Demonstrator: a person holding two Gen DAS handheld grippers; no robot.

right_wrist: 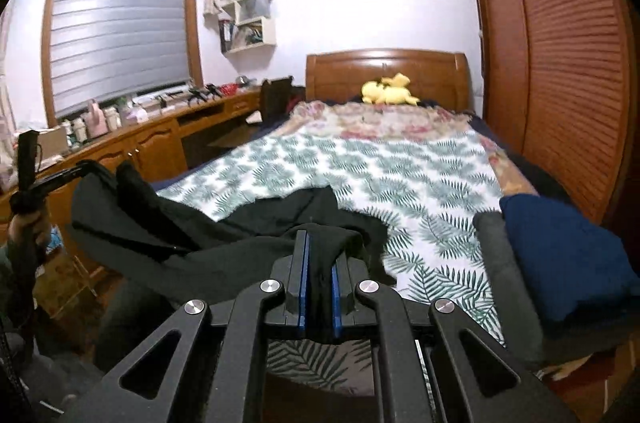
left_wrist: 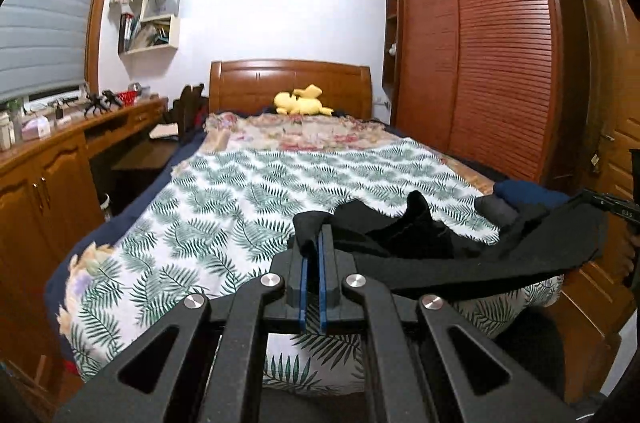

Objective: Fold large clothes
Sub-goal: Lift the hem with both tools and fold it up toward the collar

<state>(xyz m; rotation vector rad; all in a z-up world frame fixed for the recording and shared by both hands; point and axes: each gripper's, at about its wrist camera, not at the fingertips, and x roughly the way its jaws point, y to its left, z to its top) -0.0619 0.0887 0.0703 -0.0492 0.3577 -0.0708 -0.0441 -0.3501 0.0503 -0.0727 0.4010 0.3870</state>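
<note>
A large black garment (left_wrist: 460, 247) hangs stretched above the near end of the bed (left_wrist: 224, 199), which has a leaf-print cover. In the left wrist view my left gripper (left_wrist: 314, 231) is shut on one bunched edge of the cloth, and the fabric runs right to my right gripper (left_wrist: 610, 203) at the frame's edge. In the right wrist view my right gripper (right_wrist: 320, 238) is clamped on a thick fold of the black garment (right_wrist: 208, 235). The cloth slopes away left to my left gripper (right_wrist: 60, 179), held by a hand (right_wrist: 26, 227). Part of the garment still rests on the bed.
A folded navy and grey pile (right_wrist: 560, 255) lies on the bed's near right corner. A yellow plush toy (left_wrist: 302, 101) sits by the wooden headboard (left_wrist: 288, 79). A slatted wardrobe (left_wrist: 480, 55) lines the right side, a wooden desk (left_wrist: 60, 151) with small items the left.
</note>
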